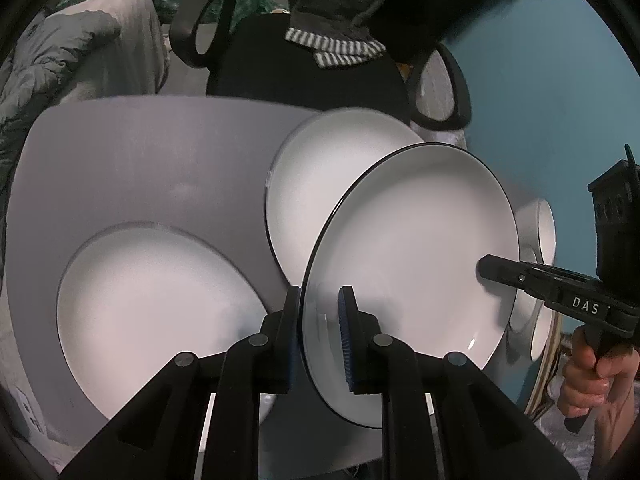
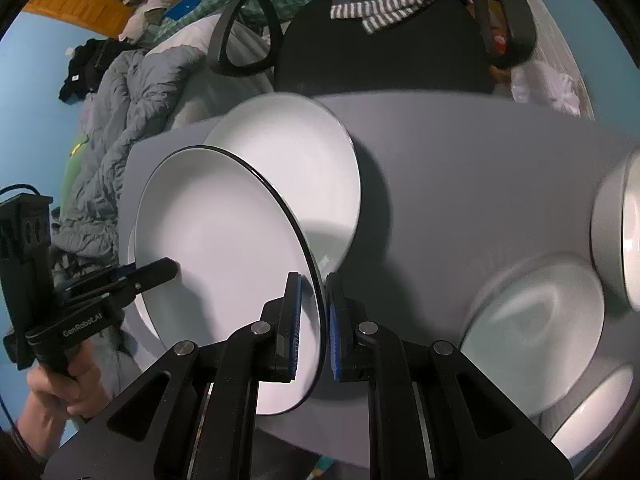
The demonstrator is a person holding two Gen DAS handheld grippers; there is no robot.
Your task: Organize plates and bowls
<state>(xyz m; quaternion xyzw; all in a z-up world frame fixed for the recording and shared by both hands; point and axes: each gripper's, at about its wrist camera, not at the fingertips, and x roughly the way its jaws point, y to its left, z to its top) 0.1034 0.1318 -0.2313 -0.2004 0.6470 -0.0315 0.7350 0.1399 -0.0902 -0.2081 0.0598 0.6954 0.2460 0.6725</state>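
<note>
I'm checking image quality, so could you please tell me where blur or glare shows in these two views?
Left wrist view: mostly sharp, with a small glint on the held plate near its lower rim. Right wrist view: the bowls at right are smeared by motion blur, while the plate stays crisp.

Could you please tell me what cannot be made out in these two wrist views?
- Left wrist view: the lifted plate hides most of the bowl behind it; how many bowls cannot be told.
- Right wrist view: the bowls at right are motion-blurred and cut off by the image edge.
- Both views: the lifted plate covers part of the plate lying on the table.
- Left wrist view: the left gripper hides the near plate's edge.
</note>
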